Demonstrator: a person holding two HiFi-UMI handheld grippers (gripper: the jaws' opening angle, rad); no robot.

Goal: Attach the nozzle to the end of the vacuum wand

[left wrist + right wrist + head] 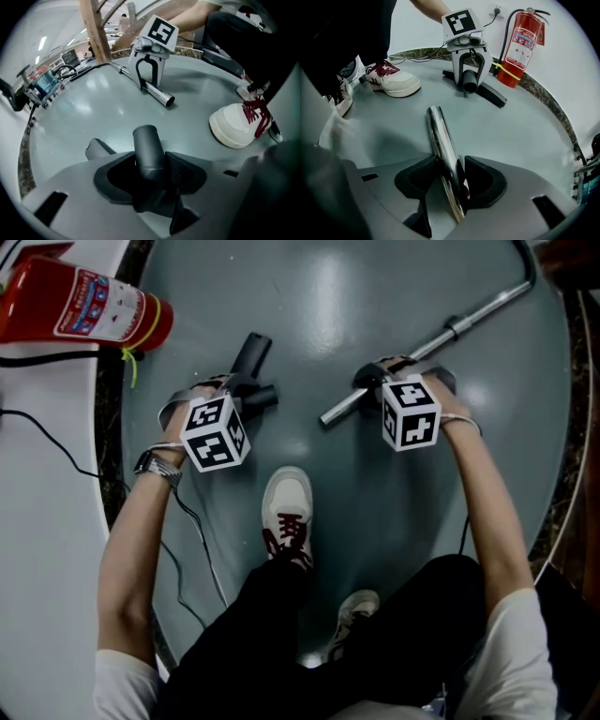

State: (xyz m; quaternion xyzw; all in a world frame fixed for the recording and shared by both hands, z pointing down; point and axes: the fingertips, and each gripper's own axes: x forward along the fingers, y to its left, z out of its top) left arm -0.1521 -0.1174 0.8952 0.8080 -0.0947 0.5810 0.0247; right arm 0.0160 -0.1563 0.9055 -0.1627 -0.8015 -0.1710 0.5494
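A dark grey nozzle [253,354] lies on the round grey floor. My left gripper [239,388] is shut on its tube end [148,147], which stands up between the pads. The nozzle's flat part [487,95] rests on the floor behind it. A chrome vacuum wand [469,321] lies diagonally, with its open end [165,99] towards the nozzle. My right gripper [375,381] is shut on the wand [438,136] near that end. Both grippers point steeply down, a short gap apart. The wand's end and the nozzle do not touch.
A red fire extinguisher [84,306] lies at the far left by the dark speckled rim [112,409]. The person's white and maroon shoe [286,512] stands between the arms. A black cable [56,442] runs over the white floor. A wooden post [96,28] rises beyond the wand.
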